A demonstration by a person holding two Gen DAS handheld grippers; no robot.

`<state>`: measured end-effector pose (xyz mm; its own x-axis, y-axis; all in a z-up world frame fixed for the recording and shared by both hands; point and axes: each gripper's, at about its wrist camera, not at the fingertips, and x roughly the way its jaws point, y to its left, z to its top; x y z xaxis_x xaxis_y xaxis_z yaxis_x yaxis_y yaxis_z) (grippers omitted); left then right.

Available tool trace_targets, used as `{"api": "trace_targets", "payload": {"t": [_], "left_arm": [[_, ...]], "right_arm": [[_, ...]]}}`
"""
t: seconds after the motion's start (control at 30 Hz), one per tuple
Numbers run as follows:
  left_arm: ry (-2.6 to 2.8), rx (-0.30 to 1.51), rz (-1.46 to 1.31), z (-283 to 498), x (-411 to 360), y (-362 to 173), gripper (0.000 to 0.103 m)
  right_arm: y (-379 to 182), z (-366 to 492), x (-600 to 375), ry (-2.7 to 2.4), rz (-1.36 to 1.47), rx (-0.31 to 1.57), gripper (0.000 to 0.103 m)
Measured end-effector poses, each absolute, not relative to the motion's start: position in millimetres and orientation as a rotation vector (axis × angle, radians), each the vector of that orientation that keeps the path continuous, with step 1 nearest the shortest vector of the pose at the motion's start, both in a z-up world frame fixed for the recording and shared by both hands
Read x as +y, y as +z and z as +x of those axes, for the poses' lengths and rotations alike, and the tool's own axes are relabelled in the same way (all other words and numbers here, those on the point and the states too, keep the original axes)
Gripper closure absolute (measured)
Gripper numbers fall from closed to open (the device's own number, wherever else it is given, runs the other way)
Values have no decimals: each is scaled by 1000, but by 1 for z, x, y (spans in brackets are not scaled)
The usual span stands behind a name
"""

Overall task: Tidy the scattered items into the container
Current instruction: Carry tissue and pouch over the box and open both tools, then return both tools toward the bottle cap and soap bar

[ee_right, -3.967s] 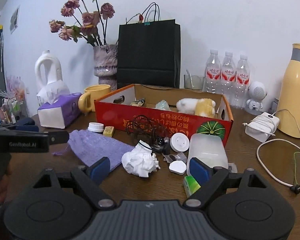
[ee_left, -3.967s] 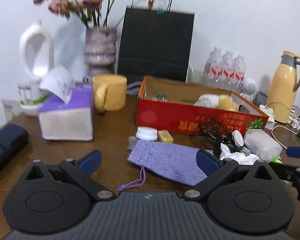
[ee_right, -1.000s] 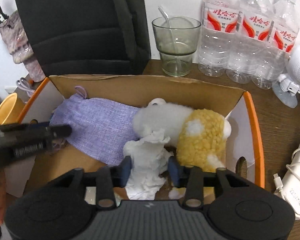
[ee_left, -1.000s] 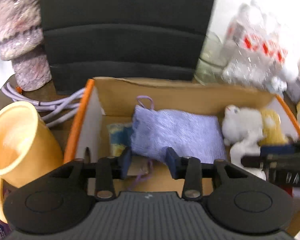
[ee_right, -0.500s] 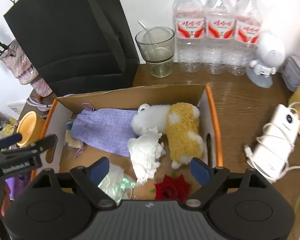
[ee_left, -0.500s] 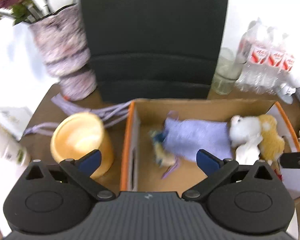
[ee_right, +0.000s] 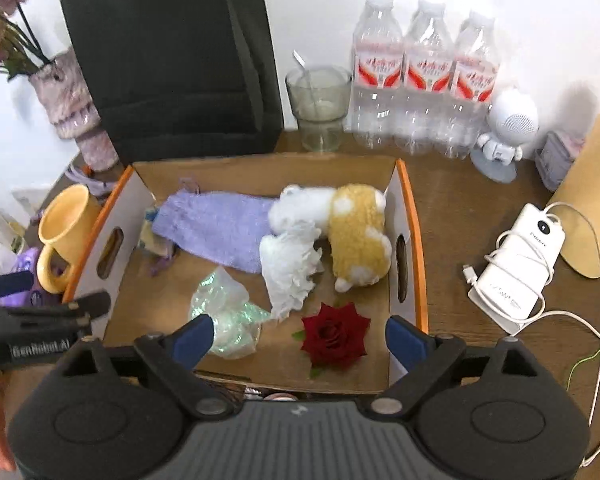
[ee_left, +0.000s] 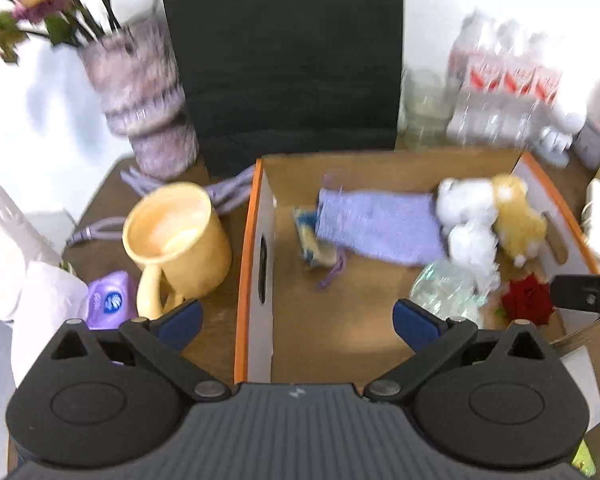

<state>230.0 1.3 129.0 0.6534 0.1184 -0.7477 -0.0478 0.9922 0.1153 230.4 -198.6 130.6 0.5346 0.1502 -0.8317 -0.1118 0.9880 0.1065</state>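
Observation:
The cardboard box point(ee_left: 242, 280) with orange rims holds a purple pouch point(ee_left: 380, 220), a crumpled white tissue point(ee_right: 292, 264), a white and yellow plush toy point(ee_right: 356, 232), a red rose point(ee_right: 334, 334) and a clear plastic wrap point(ee_right: 224, 312). My left gripper point(ee_left: 296, 316) hangs open above the box's left wall, nothing between its fingers. My right gripper point(ee_right: 300, 336) is above the box's near edge. Its jaws are opening and hold nothing. The pouch point(ee_right: 220, 224) and the tissue point(ee_left: 472, 252) lie loose on the box floor.
A yellow mug point(ee_left: 176, 236) and a purple tissue pack point(ee_left: 108, 300) stand left of the box. Behind it are a vase point(ee_left: 140, 96), a black paper bag point(ee_right: 172, 60), a glass point(ee_right: 320, 108) and water bottles point(ee_right: 420, 80). A white power bank point(ee_right: 516, 268) with cable lies on the right.
Both grippers have opened, letting go of the pouch and the tissue inside the box. Both have then risen and drawn back from it.

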Motion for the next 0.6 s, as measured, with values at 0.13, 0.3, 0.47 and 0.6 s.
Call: {"api": "trace_targets", "payload": {"t": [0.13,0.3,0.47,0.6], "left_arm": [[68,537,81,185,-3,133,0],[8,337,144,154,-17,114,0],[-18,328,87,150,-17,103,0],[40,390,87,118,-4,82,0]], "right_arm": [[129,203,-199,182,43,804,10],[108,176,-199,173,9,583,10],[100,167,-209,170,82,514,10],[93,147,-214,163,56,506,10]]}}
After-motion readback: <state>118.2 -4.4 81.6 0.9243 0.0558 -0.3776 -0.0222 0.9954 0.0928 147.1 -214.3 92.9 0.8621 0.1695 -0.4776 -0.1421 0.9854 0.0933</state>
